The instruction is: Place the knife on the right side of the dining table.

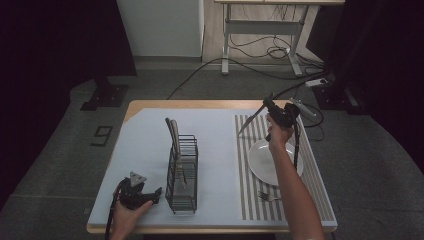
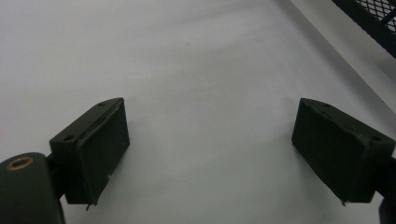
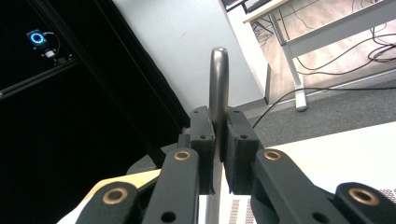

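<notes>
nearest the camera, the left claw (image 1: 150,196) rests low on the pale table (image 1: 145,145) at its near left corner, held in a hand; its jaws stand wide apart with bare table surface between them, clamped on nothing. just to its right stands a black wire caddy (image 1: 181,175).

up at the far right of the table, the right claw (image 1: 270,106) is clamped tight on a knife (image 1: 250,121). it is slim, grey and metallic. in the right gripper view its rounded handle end (image 3: 218,84) rises above the two pads, which press on either side of it. from above, the blade slants down and to the left from the claw, its tip over the striped mat (image 1: 255,165), clear of the surface.

one caddy stands near the middle of the table, holding upright cutlery; two light handles (image 1: 173,131) stick out above its rim, and how many pieces are inside i cannot tell. one white plate (image 1: 262,162) lies on the striped mat, and one fork (image 1: 267,197) lies on the mat just nearer than the plate.
</notes>
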A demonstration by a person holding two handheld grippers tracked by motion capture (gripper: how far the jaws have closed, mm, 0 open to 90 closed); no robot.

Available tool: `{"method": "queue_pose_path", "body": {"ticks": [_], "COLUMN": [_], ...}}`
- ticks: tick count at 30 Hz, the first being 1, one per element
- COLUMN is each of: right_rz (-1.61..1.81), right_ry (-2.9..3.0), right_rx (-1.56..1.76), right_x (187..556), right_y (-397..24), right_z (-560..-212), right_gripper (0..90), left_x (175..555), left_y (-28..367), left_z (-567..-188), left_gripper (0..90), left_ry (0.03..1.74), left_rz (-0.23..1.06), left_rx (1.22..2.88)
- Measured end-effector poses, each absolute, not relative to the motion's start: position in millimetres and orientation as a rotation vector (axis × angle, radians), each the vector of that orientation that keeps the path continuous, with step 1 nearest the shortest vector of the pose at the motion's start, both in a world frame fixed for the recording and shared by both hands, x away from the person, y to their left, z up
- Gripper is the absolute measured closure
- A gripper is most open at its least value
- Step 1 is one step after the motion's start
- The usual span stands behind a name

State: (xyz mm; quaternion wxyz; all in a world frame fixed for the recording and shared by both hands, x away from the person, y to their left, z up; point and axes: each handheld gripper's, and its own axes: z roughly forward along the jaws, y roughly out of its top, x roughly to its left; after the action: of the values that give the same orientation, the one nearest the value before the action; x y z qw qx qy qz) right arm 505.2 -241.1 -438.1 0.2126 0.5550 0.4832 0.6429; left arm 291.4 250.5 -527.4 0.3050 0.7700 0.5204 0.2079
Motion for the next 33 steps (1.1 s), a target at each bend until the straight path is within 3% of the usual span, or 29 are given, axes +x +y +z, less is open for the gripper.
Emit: {"method": "queue_pose_path", "body": {"ticks": [33], "right_rz": [1.741], "right_ry": [1.267], "right_rx": [1.692], "right_x": [505.4], "right_y": [-270.3], "right_z": [-464.9], "right_gripper": [81.3], "left_x": [291.3], "left_y": [250.6], "left_z": [-527.4], "left_gripper": [10.7], "left_ry": [1.378], "left_rz": [0.549], "left_rx": [2.038]}}
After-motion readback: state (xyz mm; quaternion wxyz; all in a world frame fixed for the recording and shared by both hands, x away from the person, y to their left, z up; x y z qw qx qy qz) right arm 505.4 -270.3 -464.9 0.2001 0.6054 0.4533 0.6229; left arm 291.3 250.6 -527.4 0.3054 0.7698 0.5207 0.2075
